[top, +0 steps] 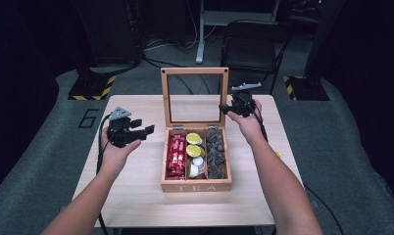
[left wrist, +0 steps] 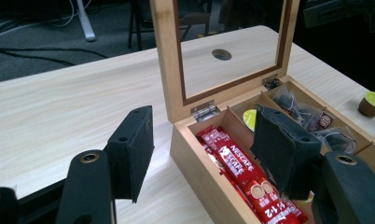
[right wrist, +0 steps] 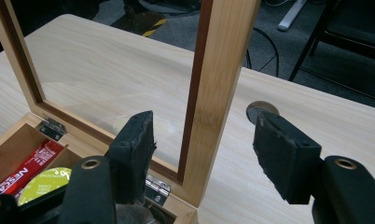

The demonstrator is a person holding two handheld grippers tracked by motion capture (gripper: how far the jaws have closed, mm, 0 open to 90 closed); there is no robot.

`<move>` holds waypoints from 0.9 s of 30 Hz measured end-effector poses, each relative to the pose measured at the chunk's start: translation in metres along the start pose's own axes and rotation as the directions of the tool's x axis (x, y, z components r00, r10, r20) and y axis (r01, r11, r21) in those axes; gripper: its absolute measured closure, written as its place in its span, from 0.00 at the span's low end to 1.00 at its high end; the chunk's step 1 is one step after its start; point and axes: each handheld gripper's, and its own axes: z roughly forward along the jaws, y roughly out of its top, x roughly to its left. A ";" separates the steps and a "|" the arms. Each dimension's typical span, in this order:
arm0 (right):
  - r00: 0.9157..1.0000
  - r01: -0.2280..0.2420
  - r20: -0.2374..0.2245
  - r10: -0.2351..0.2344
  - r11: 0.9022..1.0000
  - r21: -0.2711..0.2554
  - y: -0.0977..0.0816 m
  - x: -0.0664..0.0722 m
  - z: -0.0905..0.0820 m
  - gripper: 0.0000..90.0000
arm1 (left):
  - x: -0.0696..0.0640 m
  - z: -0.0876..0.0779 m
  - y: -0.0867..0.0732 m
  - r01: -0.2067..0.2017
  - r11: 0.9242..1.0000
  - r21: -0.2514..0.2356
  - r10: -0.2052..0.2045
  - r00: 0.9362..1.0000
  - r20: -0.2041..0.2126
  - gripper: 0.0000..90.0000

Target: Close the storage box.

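A wooden tea box (top: 196, 187) stands in the middle of the table with its glass-paned lid (top: 195, 71) upright. It holds red sachets (top: 176, 155), yellow-green capsules (top: 193, 144) and dark tea bags (top: 216, 154). My left gripper (top: 145, 126) hovers left of the box, open and holding nothing; past its jaws (left wrist: 203, 137) lie the sachets (left wrist: 241, 168) and tea bags (left wrist: 311, 119). My right gripper (top: 228, 107) is at the lid's right edge. Its jaws (right wrist: 206, 149) stand open on either side of the lid's side rail (right wrist: 218, 84), pads apart from the wood.
One loose capsule (left wrist: 373, 102) sits on the table to the right of the box. A round cable hole (right wrist: 262, 108) is in the tabletop behind the lid. A black chair (top: 251, 44) and cables lie beyond the table's far edge.
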 end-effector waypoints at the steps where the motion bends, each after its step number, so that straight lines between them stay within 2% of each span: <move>1: 1.000 0.005 0.002 -0.005 1.000 0.001 0.000 0.000 0.002 0.42 | 0.001 -0.002 0.000 0.006 1.000 -0.001 -0.006 1.000 -0.003 0.43; 9: 1.000 0.024 0.006 -0.024 1.000 0.012 -0.002 -0.003 0.011 0.44 | 0.004 -0.010 -0.003 0.001 1.000 0.006 -0.001 0.999 -0.033 0.43; 22: 1.000 0.028 0.012 -0.028 1.000 0.006 0.001 0.000 0.017 0.47 | 0.005 -0.012 -0.005 0.001 1.000 0.005 -0.001 0.999 -0.036 0.43; 27: 0.998 0.058 -0.003 -0.058 0.998 0.000 0.002 0.003 0.018 0.50 | 0.005 -0.012 -0.006 0.002 1.000 0.003 -0.002 0.999 -0.042 0.43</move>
